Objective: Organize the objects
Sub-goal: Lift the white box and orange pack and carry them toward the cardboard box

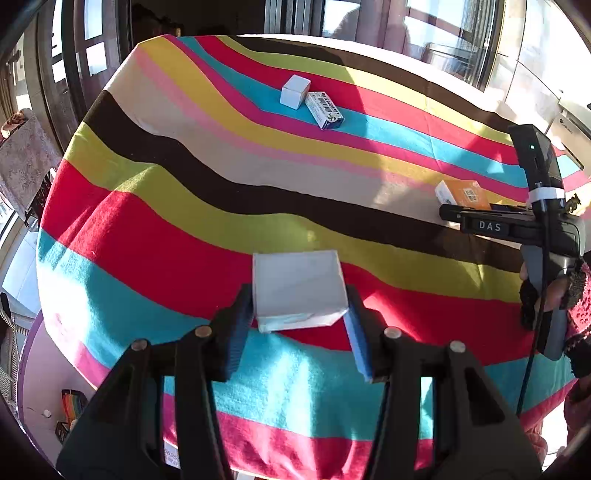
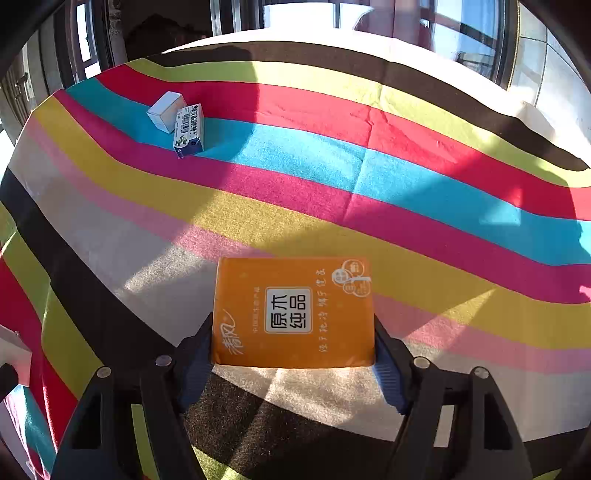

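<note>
A white box (image 1: 299, 288), plain and a little tilted, sits at the 6 o'clock part of the left wrist view, above the striped cloth. An orange tissue pack (image 2: 293, 312) with printed characters lies flat at 6 o'clock in the right wrist view. At 11 o'clock there, a small white cube box (image 2: 166, 110) touches a blue-and-white barcode box (image 2: 189, 130) on the blue stripe.

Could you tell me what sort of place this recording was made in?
Probably a room in a home: a table under a bright striped fleece cloth, large sunlit windows behind it, and household items such as an orange plastic-wrapped tissue pack and small white cardboard box.
</note>
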Tool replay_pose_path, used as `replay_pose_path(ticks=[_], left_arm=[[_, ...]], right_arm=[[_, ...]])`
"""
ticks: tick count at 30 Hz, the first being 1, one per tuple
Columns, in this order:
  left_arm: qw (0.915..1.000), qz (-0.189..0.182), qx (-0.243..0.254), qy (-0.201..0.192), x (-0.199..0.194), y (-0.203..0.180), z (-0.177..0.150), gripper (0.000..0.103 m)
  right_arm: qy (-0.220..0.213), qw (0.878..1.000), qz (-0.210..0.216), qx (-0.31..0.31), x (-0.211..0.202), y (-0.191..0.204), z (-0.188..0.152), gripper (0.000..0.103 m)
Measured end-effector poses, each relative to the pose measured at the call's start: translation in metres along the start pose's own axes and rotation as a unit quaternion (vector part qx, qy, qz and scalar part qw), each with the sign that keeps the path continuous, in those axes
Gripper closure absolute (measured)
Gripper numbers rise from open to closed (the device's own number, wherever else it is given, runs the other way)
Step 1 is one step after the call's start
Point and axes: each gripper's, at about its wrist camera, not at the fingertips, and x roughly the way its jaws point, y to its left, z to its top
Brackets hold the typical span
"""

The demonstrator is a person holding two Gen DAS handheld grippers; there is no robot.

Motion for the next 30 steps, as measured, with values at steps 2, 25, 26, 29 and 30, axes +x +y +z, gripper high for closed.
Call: replay_pose_path(ticks=[2, 25, 26, 29, 30], left_arm=[[0.9999, 0.0, -0.012, 0.006, -0.004, 0.012, -0.012, 0.051], [0.9974, 0.011, -0.066, -0.026, -0.056, 0.072, -0.057, 0.051], [0.9969, 0.016, -0.072, -0.026, -0.058, 0.08, -0.06, 0.051], [0.9946, 0.04, -0.092, -0.024, -0.066, 0.104, -0.074, 0.051], [0.9937, 0.049, -0.099, -0.023, -0.07, 0.113, -0.08, 0.051]], right_arm=[[0.003, 1.0, 0.0, 0.001, -0.009, 0.005, -0.012, 0.028], [0.012, 0.992, 0.032, -0.118, -0.075, 0.112, -0.082, 0.028], [0.01, 0.991, 0.04, -0.128, -0.08, 0.121, -0.084, 0.028], [-0.002, 0.983, 0.072, -0.168, -0.097, 0.154, -0.089, 0.028], [-0.006, 0.98, 0.083, -0.183, -0.102, 0.166, -0.092, 0.028]])
